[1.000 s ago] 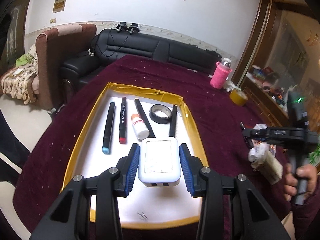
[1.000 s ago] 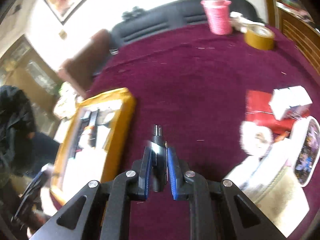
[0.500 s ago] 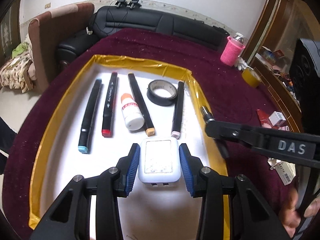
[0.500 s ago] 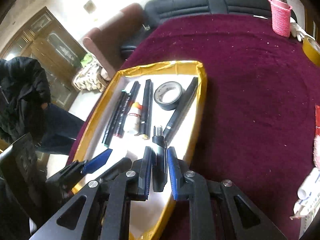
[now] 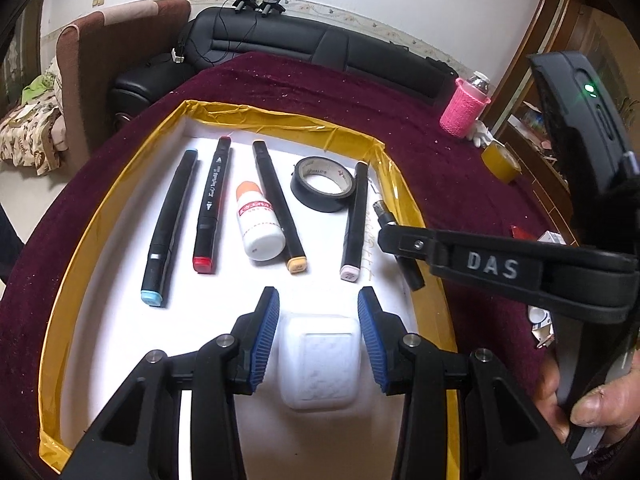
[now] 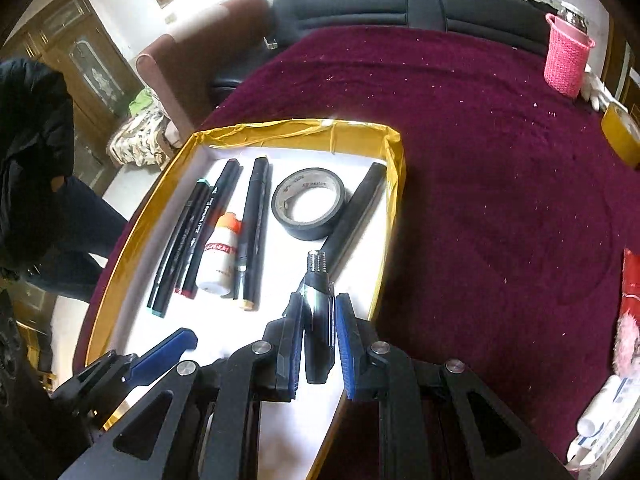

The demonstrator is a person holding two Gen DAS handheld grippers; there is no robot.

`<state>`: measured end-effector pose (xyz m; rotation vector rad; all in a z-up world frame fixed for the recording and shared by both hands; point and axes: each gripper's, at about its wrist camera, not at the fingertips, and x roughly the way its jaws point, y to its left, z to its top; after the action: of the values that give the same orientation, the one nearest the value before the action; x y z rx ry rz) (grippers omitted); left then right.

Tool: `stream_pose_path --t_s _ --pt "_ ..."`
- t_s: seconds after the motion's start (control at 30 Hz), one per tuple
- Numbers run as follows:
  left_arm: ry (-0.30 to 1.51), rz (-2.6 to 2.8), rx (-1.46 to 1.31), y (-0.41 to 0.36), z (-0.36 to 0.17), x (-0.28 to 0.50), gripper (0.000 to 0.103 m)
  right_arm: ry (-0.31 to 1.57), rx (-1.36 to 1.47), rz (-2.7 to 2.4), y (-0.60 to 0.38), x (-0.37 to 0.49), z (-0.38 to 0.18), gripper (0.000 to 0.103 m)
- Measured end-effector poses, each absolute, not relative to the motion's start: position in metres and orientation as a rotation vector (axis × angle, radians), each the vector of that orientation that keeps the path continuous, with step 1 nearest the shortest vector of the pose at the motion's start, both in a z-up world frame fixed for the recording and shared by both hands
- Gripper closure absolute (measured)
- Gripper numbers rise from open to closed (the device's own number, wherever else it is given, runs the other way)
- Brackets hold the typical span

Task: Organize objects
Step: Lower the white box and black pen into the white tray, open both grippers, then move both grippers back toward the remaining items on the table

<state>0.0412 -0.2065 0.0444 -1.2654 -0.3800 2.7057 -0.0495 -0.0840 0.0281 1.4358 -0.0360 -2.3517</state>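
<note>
- Maroon velvet tablecloth (image 6: 500,200) carries a yellow-rimmed white tray (image 5: 120,184) of aligned markers.
- Left gripper (image 5: 318,312) stands released around the white square charger (image 5: 318,364) (apparently set down).
- Right gripper (image 6: 318,320) clenches a black metal-tipped trimmer (image 6: 316,300) over the tray's right edge, seemingly to place it.

Both wrist views look down and forward along their fingers, close over the near end of the yellow-rimmed tray (image 5: 404,184) (image 6: 394,168). The left sits near its middle, the right by its right edge. Both share the tray, the maroon surface (image 5: 304,88) (image 6: 480,140) and the sofa (image 5: 304,44) (image 6: 400,0) beyond.
</note>
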Motion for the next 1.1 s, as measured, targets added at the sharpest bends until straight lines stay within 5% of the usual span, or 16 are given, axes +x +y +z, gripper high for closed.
stream_pose_path --t_s 0.5,0.6,0.67,1.1 --pt "-0.374 2.726 -1.149 -0.205 0.070 0.069 0.029 -0.079 1.417 -2.400 -0.077 -0.050 0.036 0.080" --pt "-0.348 2.777 -1.128 -0.205 0.077 0.077 0.020 -0.110 1.379 -2.413 -0.071 -0.040 0.046 0.061" --pt "-0.340 2.807 -1.113 -0.204 0.083 0.083 0.017 -0.090 1.326 -2.483 -0.064 -0.028 0.056 0.026" --pt "-0.192 2.916 -1.093 -0.175 0.100 0.108 0.013 -0.165 1.069 -2.694 0.005 0.042 0.092 0.012"
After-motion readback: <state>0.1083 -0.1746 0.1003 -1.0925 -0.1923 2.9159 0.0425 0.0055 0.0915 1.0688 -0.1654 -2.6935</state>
